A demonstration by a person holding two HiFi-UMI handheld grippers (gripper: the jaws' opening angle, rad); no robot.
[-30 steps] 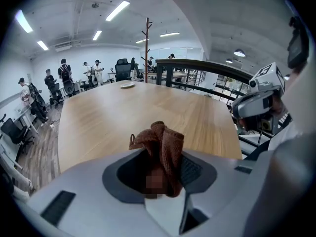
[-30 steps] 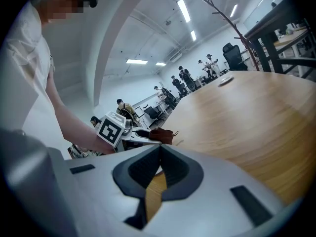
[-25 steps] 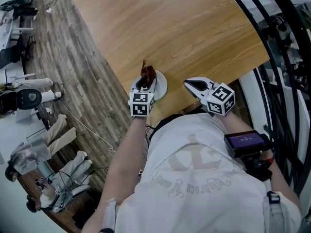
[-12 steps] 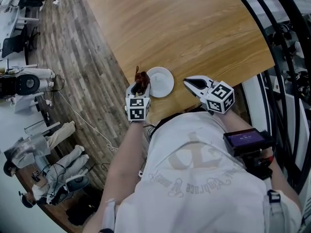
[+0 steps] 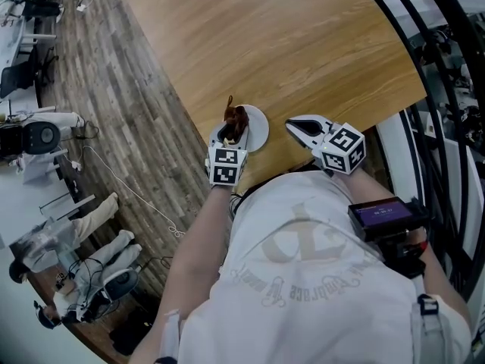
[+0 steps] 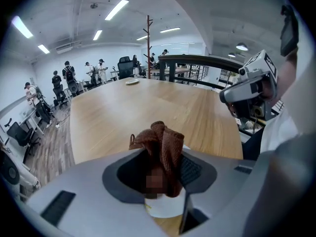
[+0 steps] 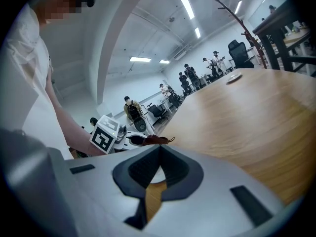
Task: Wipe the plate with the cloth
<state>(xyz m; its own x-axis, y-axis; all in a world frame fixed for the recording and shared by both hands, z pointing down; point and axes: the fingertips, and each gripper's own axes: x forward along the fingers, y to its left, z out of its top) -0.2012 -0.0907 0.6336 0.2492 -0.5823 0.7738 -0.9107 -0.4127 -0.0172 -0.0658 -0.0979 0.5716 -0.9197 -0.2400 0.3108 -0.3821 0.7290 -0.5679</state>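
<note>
A small white plate (image 5: 258,133) sits by the near edge of the wooden table (image 5: 288,44). My left gripper (image 5: 230,131) is shut on a bunched brown cloth (image 5: 236,117), which rests on the plate's left part. In the left gripper view the cloth (image 6: 163,143) stands up between the jaws, with the plate (image 6: 165,209) just beneath. My right gripper (image 5: 294,127) hovers to the right of the plate, its jaws together and holding nothing. The right gripper view looks past its own shut gripper (image 7: 159,152) to the left gripper (image 7: 129,139) and the cloth (image 7: 154,139).
The table edge runs diagonally just left of the plate, with plank floor (image 5: 106,112) below it. A black railing (image 5: 439,89) stands at the right. Another small dish (image 6: 132,82) lies far across the table. Several people stand in the distant background.
The left gripper with the cloth went off the plate's left side half a second ago and is now back on the plate. The right gripper has stayed in place.
</note>
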